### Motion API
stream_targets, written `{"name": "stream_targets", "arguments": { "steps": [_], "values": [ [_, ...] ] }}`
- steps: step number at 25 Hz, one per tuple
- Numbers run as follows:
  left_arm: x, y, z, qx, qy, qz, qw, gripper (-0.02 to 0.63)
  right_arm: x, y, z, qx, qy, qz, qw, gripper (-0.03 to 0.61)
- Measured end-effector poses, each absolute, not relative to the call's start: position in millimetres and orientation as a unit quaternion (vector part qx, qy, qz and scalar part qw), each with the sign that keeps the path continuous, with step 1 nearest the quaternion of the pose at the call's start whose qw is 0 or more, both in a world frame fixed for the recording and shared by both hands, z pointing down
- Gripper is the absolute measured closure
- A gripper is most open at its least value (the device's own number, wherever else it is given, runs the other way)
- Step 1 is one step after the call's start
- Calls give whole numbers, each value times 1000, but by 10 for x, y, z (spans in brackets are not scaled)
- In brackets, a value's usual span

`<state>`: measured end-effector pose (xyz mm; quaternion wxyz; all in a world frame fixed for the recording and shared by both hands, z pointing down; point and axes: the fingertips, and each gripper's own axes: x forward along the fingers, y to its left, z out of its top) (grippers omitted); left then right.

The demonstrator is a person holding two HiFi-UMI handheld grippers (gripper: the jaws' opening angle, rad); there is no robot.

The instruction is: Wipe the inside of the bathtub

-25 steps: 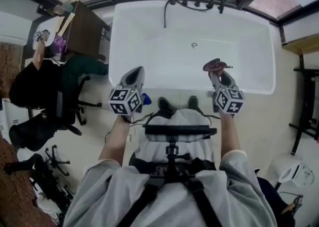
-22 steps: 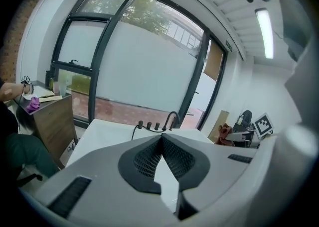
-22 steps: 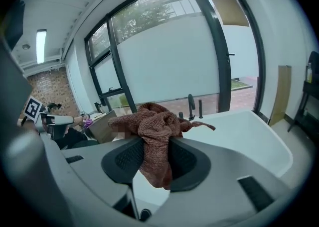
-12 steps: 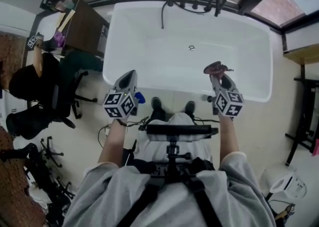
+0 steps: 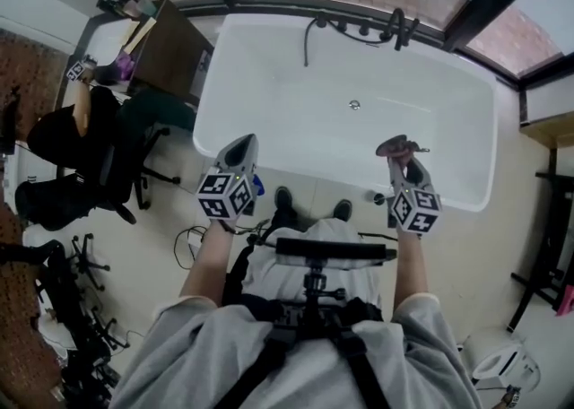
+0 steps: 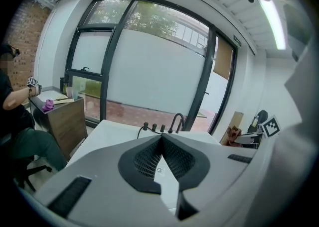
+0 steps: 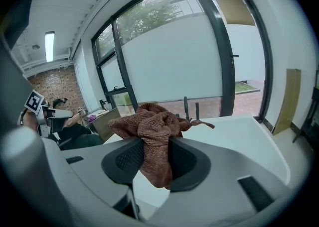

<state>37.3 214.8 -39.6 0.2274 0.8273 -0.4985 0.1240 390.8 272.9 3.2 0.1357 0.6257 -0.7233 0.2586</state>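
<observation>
A white bathtub (image 5: 269, 66) lies in front of me, with dark taps (image 5: 359, 29) on its far rim and a drain (image 5: 355, 105) in its floor. My right gripper (image 5: 398, 149) hangs over the tub's near right rim, shut on a bunched brown cloth (image 7: 152, 131) that sticks up between its jaws (image 5: 393, 144). My left gripper (image 5: 244, 149) hovers over the near left rim with its jaws closed together and nothing in them. In the left gripper view the tub (image 6: 112, 134) and taps (image 6: 159, 127) show beyond the jaws.
A seated person in black (image 5: 76, 134) is at a dark wooden desk (image 5: 170, 53) left of the tub. Office chairs (image 5: 63, 205) stand on the floor at left. Cables (image 5: 202, 241) lie by my feet. Big windows (image 6: 149, 66) run behind the tub.
Both grippers stay in much the same pose over the near rim. The view has shifted a little, so the tub sits slightly lower and further right in frame.
</observation>
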Motion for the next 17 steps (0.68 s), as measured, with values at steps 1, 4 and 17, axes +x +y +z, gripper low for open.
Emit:
{"name": "stream_targets", "arguments": {
  "steps": [1, 4, 17],
  "values": [
    [381, 2163, -400, 828, -498, 124, 226, 606, 3922, 2748, 29, 626, -723, 258, 135, 442],
    [367, 2202, -399, 827, -500, 124, 225, 606, 3922, 2798, 29, 627, -722, 258, 136, 442],
    [138, 2484, -360, 817, -512, 124, 233, 606, 3672, 2971, 44, 613, -733, 257, 142, 442]
  ]
}}
